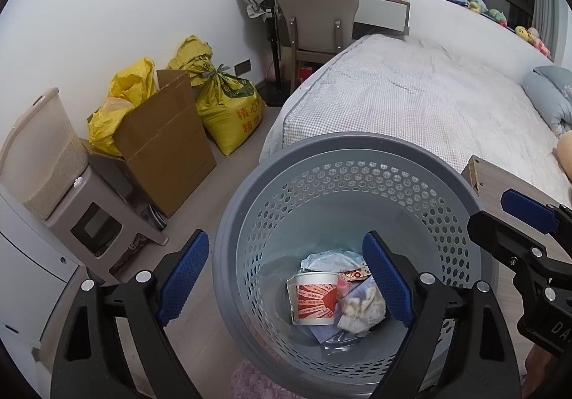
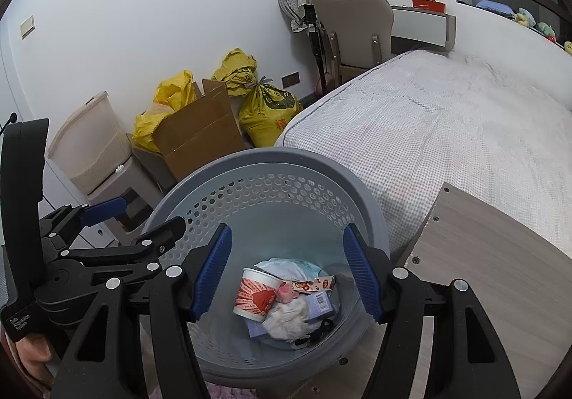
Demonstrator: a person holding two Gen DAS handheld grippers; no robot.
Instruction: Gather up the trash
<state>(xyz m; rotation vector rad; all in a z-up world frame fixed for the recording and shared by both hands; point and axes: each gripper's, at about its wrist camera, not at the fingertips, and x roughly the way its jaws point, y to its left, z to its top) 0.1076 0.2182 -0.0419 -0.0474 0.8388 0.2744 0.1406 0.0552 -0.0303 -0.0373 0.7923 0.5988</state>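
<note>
We hold both hand-held grippers over the mouth of the grey perforated bin, which fills the lower centre of each view, and we judge that position is chosen so anything released falls straight in. The left hand-held gripper stands wide with nothing between its blue pads; its jaws straddle the bin's near left rim, one outside and one inside. The right hand-held gripper is also spread, at a moderate width, and empty. The trash lies at the bottom of the bin: a paper cup on its side with red printing too small to read, a crumpled tissue, a small box with a barcode, and a printed wrapper. At the left edge of the right view, the left device reads "Data Acquisition System". The yellow sack in the left middle carries red Chinese characters, partly readable as "精心".
</note>
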